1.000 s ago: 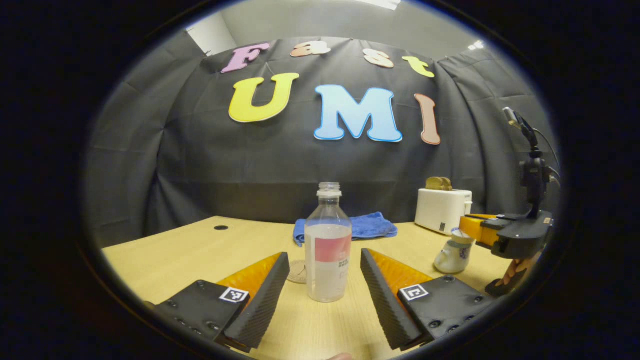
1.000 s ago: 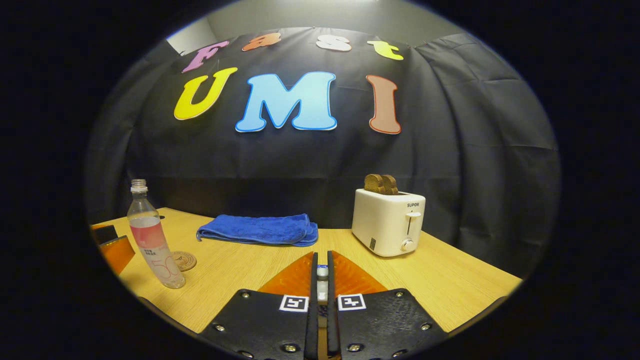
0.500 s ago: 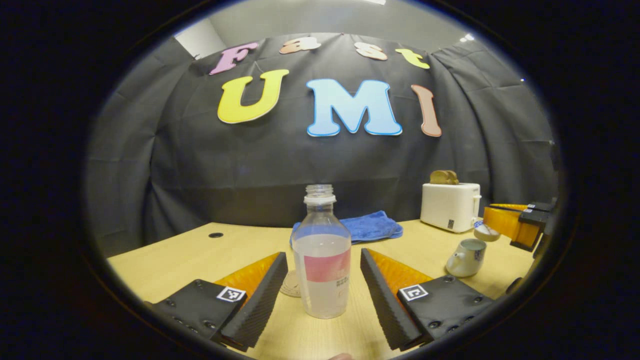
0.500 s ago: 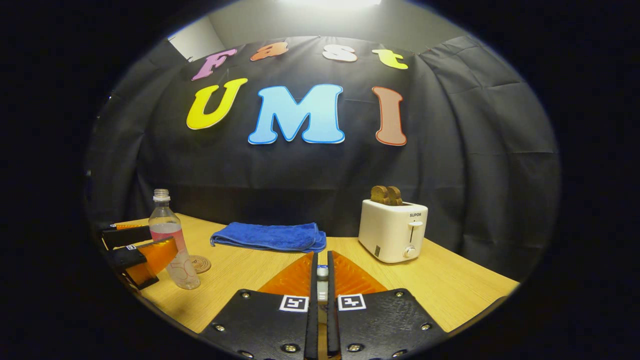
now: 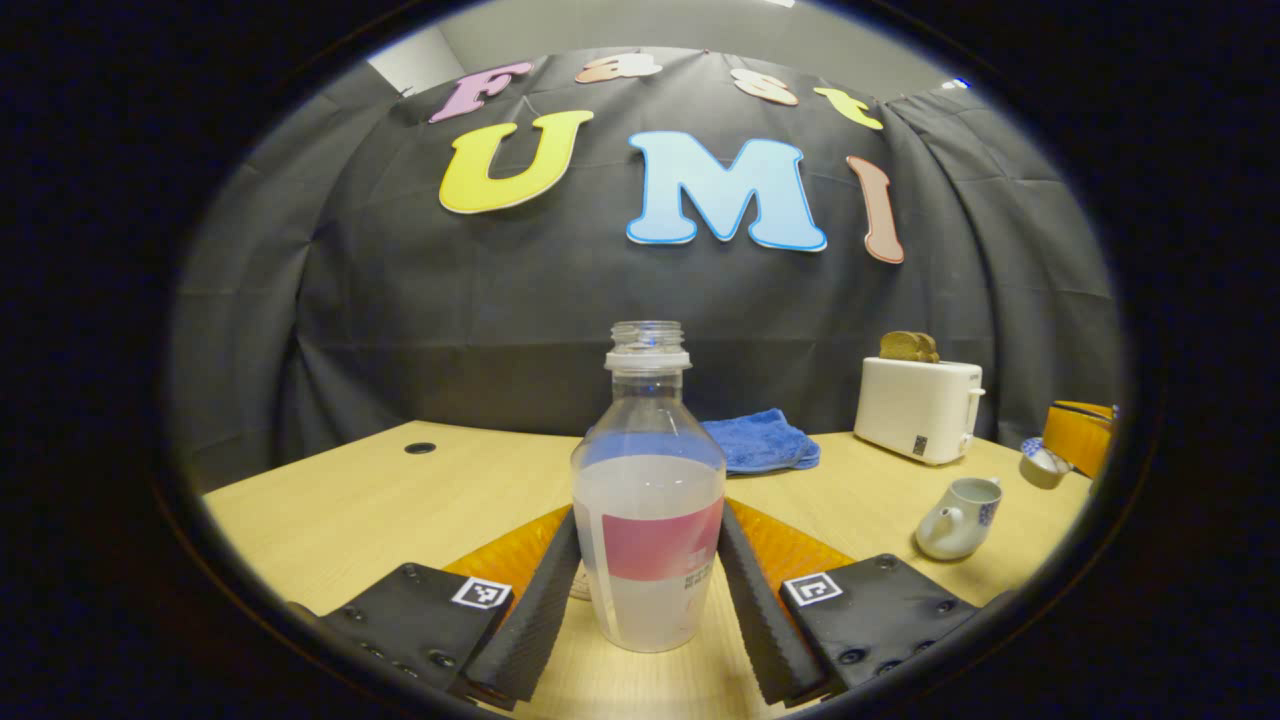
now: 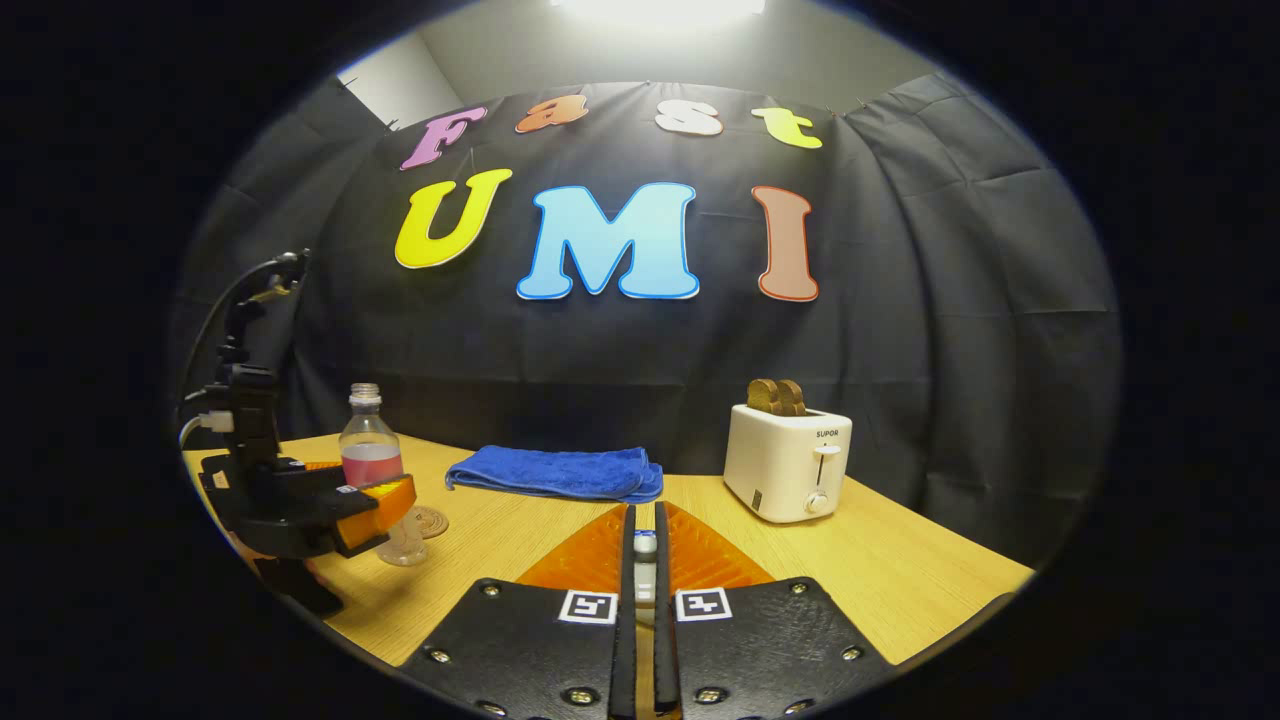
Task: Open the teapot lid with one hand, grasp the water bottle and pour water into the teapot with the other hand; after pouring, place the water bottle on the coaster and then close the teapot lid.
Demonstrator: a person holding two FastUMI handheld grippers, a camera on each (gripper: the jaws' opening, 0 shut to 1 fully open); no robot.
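Item, water bottle (image 5: 648, 500): uncapped, part full, upright on the bench (image 5: 380, 500), between the fingers of our left tongs (image 5: 648, 590). The fingers flank its lower body closely; whether both press on it we cannot tell.

Item, coaster (image 6: 430, 521): just behind the bottle, touching or nearly so.

Item, teapot (image 5: 958, 517): open-mouthed, well to the right of the bottle, mouth bared, we judge, to receive water.

Item, lid (image 5: 1040, 463): held aloft above and beyond the teapot by our right tongs (image 6: 645, 545), whose fingers are closed on its knob, keeping it clear.

Also present: towel (image 6: 555, 472), toaster (image 6: 787, 462).
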